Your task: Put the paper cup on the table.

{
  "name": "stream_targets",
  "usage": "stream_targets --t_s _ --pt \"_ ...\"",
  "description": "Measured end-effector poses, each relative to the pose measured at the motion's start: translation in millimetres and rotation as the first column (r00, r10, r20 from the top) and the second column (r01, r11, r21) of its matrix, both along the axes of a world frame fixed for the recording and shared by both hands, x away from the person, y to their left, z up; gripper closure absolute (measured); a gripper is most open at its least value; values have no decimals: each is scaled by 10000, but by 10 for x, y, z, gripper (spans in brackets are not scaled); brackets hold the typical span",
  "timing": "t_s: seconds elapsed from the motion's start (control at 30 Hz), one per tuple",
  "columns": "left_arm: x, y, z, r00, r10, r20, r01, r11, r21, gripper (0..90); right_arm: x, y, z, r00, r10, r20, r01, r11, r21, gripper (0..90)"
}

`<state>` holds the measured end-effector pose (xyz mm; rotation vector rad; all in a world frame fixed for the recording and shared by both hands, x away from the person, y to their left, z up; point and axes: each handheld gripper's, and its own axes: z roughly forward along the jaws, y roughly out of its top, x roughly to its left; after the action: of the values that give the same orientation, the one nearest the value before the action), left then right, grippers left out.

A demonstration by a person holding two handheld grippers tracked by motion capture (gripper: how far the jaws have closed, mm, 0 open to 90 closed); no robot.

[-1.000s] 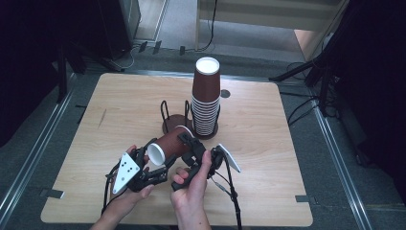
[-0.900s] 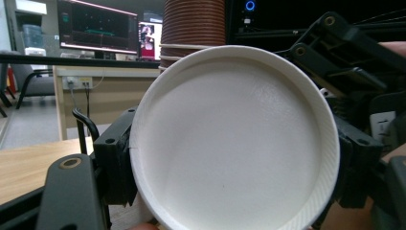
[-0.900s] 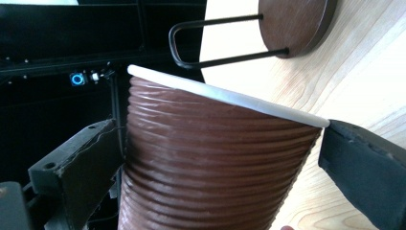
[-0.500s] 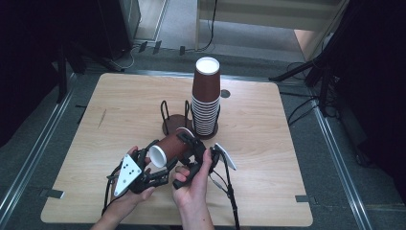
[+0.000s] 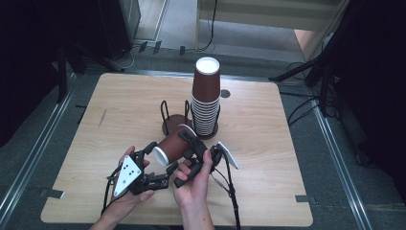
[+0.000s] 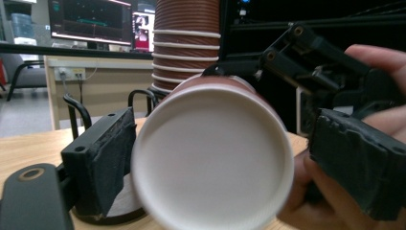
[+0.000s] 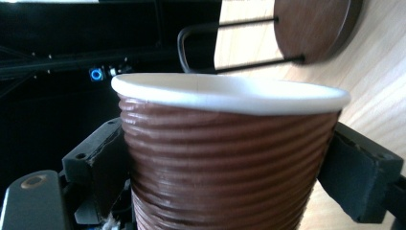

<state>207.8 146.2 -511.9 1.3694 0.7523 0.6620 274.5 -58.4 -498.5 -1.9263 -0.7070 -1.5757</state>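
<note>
Where the two grippers meet near the front edge, the wooden table [image 5: 119, 110] carries everything in the scene. Behind the hands stands a tall stack of cups [image 5: 206, 100], upturned and seated in a wire-armed holder on a round base. Just to its left is an empty holder [image 5: 171, 120] of the same kind, its dark disc and wire loops bare. In front of these, a single brown ribbed paper cup [image 5: 173, 144] is held above the table, lying on its side with its white rim pointing toward the left gripper. The right gripper [image 5: 195, 147] grasps this cup across its ribbed wall; in the right gripper view the cup [image 7: 230, 158] sits between the two black jaws, each pad pressed against a side. The left gripper [image 5: 158, 165] is at the cup's open mouth; in the left gripper view the rim [image 6: 213, 160] lies between its jaws, the left pad touching the rim, while the right pad stands slightly away from it, so the jaws are spread and not clamped.
</note>
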Motion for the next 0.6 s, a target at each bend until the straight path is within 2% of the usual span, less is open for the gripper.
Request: stream_targets --t_s 0.1,0.37,0.47,0.6 --pt "1 18 -10 9993 -361 -102 360 9993 -139 0 7 -50 28 9994 -106 338 111 9998 -137 123" --pt "-11 70 -53 9987 -313 -412 315 9995 51 0 42 -155 68 9942 -594 902 640 9967 -490 126" --pt "-13 141 -75 9981 -175 -588 177 9998 27 0 42 -185 112 9871 -762 1410 876 9932 -766 127" --pt "-13 252 -99 9970 29 -774 -31 10000 -25 0 32 -214 191 9704 -874 2251 1190 9843 -1307 128"
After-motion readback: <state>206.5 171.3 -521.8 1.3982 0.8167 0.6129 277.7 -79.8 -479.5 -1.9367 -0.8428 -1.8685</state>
